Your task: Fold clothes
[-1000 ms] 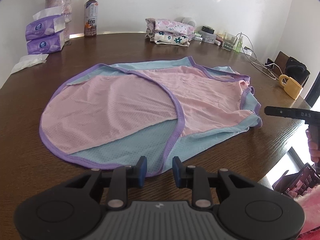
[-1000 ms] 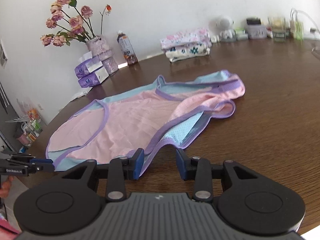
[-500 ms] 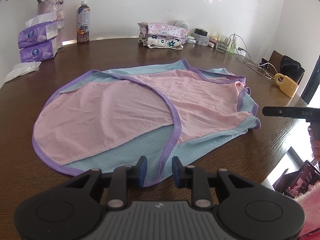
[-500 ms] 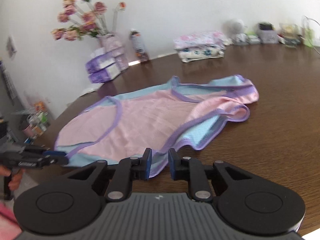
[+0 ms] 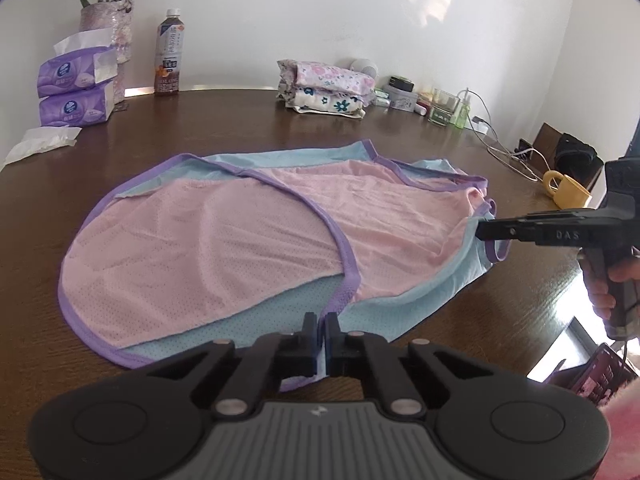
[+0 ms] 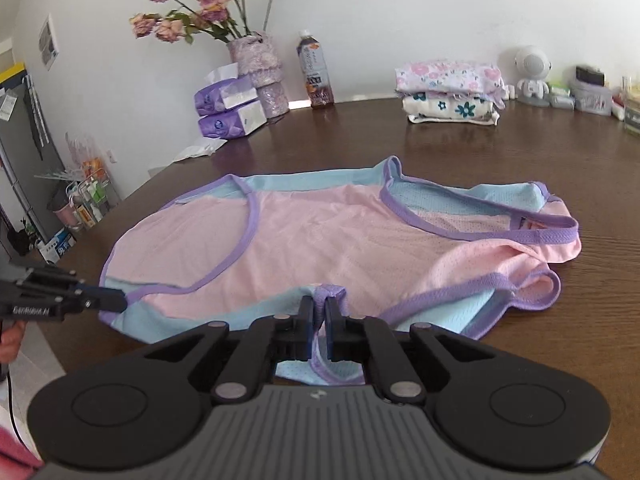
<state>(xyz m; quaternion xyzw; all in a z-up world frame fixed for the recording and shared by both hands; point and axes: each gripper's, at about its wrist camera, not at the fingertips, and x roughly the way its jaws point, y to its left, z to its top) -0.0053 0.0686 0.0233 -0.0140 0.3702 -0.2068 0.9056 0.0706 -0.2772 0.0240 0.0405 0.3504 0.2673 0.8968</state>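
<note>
L gripper [image 5: 322, 330] & R gripper [image 6: 319, 318] low, level, both seemingly clamped on garment [image 5: 248, 240] hem.

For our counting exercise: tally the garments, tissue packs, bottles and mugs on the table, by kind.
Spread garment: 1
Folded clothes in the pile: 2
Purple tissue packs: 2
Drink bottle: 1
Yellow mug: 1
Total: 7

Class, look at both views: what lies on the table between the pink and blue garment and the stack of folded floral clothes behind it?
Nothing: in both wrist views, only bare table separates the garment from the folded stack.
</note>
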